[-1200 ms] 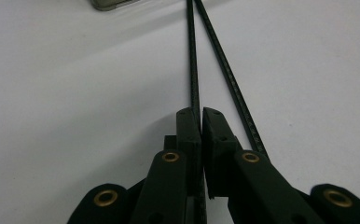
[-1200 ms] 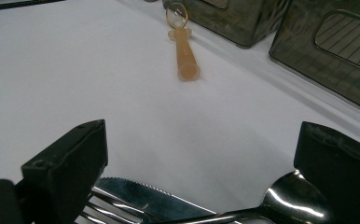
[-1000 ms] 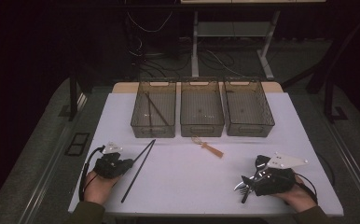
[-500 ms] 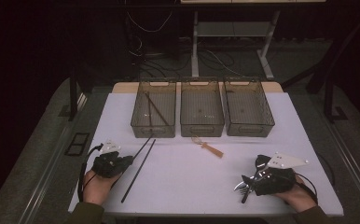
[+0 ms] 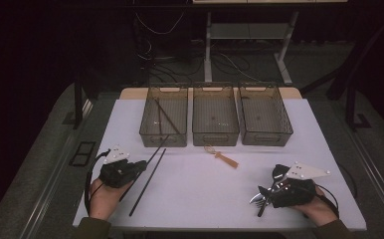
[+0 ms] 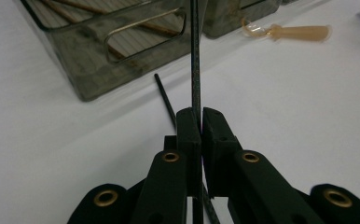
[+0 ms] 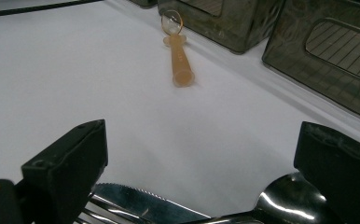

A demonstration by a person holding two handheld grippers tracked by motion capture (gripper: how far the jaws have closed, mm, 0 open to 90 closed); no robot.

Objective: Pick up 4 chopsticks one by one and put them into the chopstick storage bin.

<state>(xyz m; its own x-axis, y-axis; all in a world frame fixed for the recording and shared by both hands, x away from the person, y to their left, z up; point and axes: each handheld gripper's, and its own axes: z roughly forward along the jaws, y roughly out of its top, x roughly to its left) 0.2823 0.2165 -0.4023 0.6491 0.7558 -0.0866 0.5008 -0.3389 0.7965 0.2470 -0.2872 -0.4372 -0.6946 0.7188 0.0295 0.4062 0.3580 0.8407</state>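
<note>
Clearly the left gripper (image 6: 198,116) had its jaws pressed together on one black chopstick (image 6: 195,56), the thin rod pinched between the pads and running forward toward the left-hand bin (image 5: 164,119). In the high view that gripper (image 5: 139,168) sat near the table's left front, the chopstick slanting up toward the bin's near wall. A second black chopstick (image 5: 148,181) lay loose on the white table (image 5: 190,194) just beside the held one. Brown sticks (image 5: 165,117) already rested inside that bin.

The right gripper (image 7: 201,154) stood wide open, its jaws parted over a small heap of metal cutlery (image 5: 262,195) at the table's right front, gripping nothing. A short tan spoon with a clear bowl (image 5: 221,155) lay between the two grippers, just in front of the middle bin (image 5: 215,119).

My judgement: the grip was narrow and near one end, so the long rod could swivel in the pads or slide out. Its far tip could also catch on the bin's wall and nudge the bin backward.
</note>
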